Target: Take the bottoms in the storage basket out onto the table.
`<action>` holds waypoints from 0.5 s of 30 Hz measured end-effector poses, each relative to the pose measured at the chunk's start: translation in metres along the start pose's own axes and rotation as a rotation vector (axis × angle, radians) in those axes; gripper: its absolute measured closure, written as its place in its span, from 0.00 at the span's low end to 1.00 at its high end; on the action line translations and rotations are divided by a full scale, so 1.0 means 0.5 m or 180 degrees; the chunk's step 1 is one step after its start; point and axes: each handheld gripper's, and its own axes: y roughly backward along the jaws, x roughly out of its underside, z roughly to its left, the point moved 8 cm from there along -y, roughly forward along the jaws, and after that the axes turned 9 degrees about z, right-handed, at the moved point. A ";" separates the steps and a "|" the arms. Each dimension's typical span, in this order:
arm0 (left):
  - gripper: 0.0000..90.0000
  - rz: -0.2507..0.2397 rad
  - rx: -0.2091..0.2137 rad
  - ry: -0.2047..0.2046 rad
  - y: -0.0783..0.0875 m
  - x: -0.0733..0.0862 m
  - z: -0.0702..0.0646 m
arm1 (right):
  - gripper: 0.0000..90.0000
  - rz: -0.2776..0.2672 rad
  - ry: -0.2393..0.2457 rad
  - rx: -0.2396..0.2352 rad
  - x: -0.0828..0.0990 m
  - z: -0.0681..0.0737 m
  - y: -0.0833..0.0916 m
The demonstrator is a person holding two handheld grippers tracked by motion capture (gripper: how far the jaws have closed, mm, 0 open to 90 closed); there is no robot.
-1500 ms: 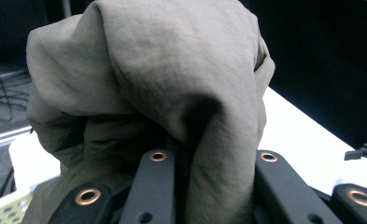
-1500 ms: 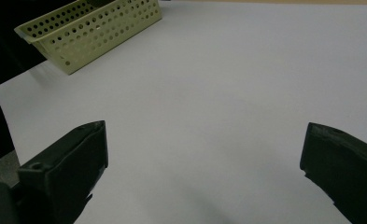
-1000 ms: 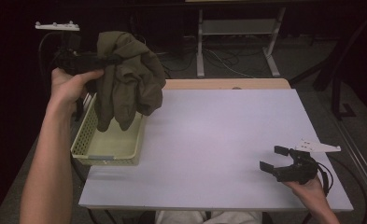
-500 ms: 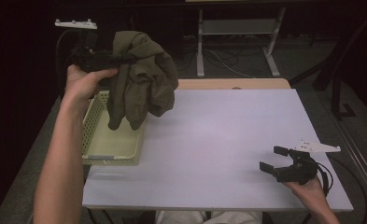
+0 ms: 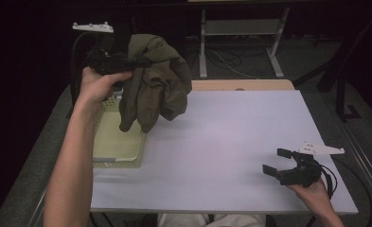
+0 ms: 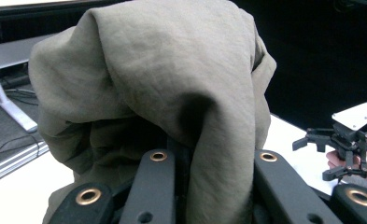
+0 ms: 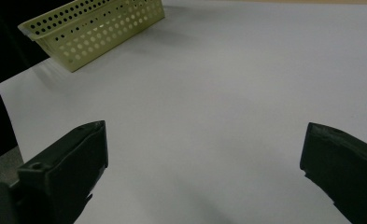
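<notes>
An olive-green cloth [image 5: 156, 85] hangs in folds above the table's left part, over the near edge of a pale yellow perforated basket [image 5: 109, 151]. My left gripper [image 5: 141, 61] is shut on the cloth's top, held high. In the left gripper view the cloth [image 6: 162, 93] drapes over the black jaws. My right gripper [image 5: 277, 161] rests low over the table's front right corner, open with nothing between its jaws. In the right gripper view, the right gripper [image 7: 204, 158] looks across bare table toward the basket [image 7: 97, 28].
The white table [image 5: 231, 142] stretches between the basket and my right gripper. A wooden strip [image 5: 243, 85] runs along its far edge. Metal frame legs [image 5: 240, 42] and cables stand on the floor behind. In the left gripper view the other gripper [image 6: 344, 144] shows far right.
My left gripper has carried the hanging cloth to the right, from over the basket toward the table's open area. The right gripper has stayed in place.
</notes>
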 end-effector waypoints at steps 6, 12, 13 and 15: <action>0.85 0.0011 0.0089 -0.0064 -0.024 -0.006 -0.020 | 0.01 0.0003 0.0009 -0.0005 0.000 0.001 0.000; 0.85 0.0089 0.0190 -0.0145 -0.055 -0.007 -0.040 | 0.01 0.0007 0.0010 -0.0002 0.000 0.001 0.000; 0.85 0.0099 0.0205 -0.0140 -0.059 -0.007 -0.041 | 0.01 0.0004 0.0006 -0.0007 0.000 0.001 0.000; 0.85 0.0117 0.0224 -0.0152 -0.069 -0.006 -0.046 | 0.01 -0.0004 0.0009 -0.0010 0.000 0.001 0.001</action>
